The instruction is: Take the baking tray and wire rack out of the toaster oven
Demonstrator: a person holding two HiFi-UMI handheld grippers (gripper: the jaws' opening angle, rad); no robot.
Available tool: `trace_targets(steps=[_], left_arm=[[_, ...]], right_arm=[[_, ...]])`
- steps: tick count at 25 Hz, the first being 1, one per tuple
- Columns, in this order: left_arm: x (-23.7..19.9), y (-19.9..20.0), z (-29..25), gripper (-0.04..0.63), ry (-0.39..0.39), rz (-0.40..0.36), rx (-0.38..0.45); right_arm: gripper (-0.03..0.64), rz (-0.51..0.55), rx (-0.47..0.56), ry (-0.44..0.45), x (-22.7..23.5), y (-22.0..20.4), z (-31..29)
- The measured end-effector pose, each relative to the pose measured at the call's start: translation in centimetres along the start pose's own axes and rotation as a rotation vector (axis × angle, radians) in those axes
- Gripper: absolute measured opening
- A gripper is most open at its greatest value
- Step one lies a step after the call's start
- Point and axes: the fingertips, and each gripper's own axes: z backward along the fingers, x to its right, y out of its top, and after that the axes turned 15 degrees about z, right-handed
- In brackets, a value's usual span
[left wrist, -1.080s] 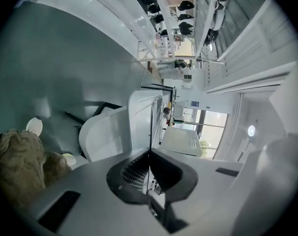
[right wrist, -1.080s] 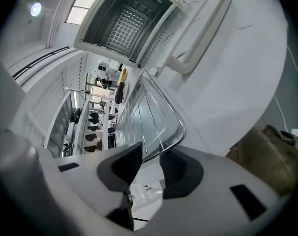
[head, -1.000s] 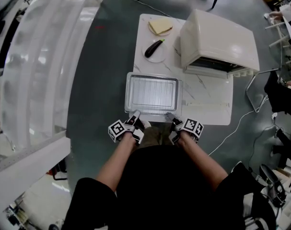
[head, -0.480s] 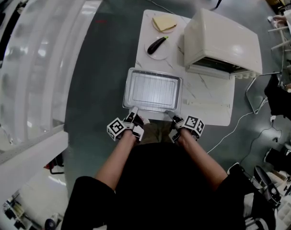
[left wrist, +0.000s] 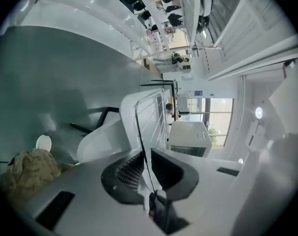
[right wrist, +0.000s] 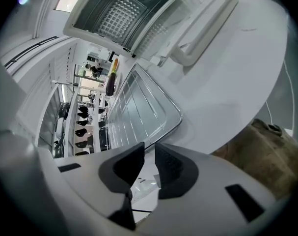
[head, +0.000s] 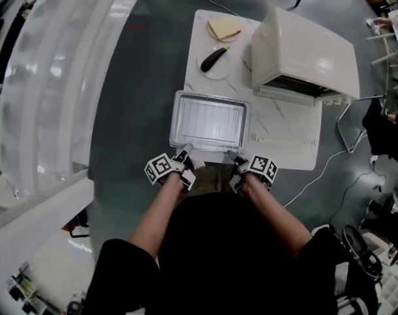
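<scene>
Baking tray [head: 176,120] is out of the toaster oven [head: 303,48], sitting on the white table [head: 277,120] at the near edge, just in front of the person. The wire rack [head: 210,122] lies inside it. The oven's door [head: 284,143] is dropped open to the tray's right.

Left gripper [head: 184,155] is clamped on the tray's near rim, with the thin edge pinched between its pads. Right gripper [head: 233,157] has just been closing. A narrow gap is left between its jaws, the rim's near right corner sits at the tips, and the pads don't look pressed on it yet.

Step in hand looks like getting a two-handed hold on the near rim. To do it well, finish the right clamp before moving anything, bite deep enough on the rim, and keep both hands at the same height so the rack doesn't slide.

The tray's long axis runs left to right across the head view, parallel to the table's near edge, with a long side facing the person. It looks flat, open side up. Its left end looks to reach past the table's left edge.
</scene>
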Motion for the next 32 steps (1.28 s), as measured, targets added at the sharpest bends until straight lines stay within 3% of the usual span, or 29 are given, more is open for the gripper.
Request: trace_targets(steps=[8,14,18,26,32], left_arm=[[-0.3,-1.3,0.5,0.178,0.113,-0.110,-0.202],[-1.0,-2.6,0.5,0.184,0.184,-0.151,-0.303],[-0.6,-1.3,0.4,0.184,0.228,-0.202,-0.257],[-0.8,1.4,0.6,0.185,0.358,-0.323,-0.085],[-1.1,0.8,0.4,0.198,0.462,-0.472,-0.087]], right_arm=[[0.077,-0.019,-0.002,0.009,0.2,0.2,-1.2],[0.072,-0.039,-0.004,0.017,0.1,0.2,-1.3],[0.074,-0.035,-0.017,0.041,-0.3,-0.1,-1.6],[0.077,-0.011,-0.038,0.050,-1.0,-1.3,-1.6],[0.080,-0.005,-0.040,0.070,-1.2,-1.5,-1.6]])
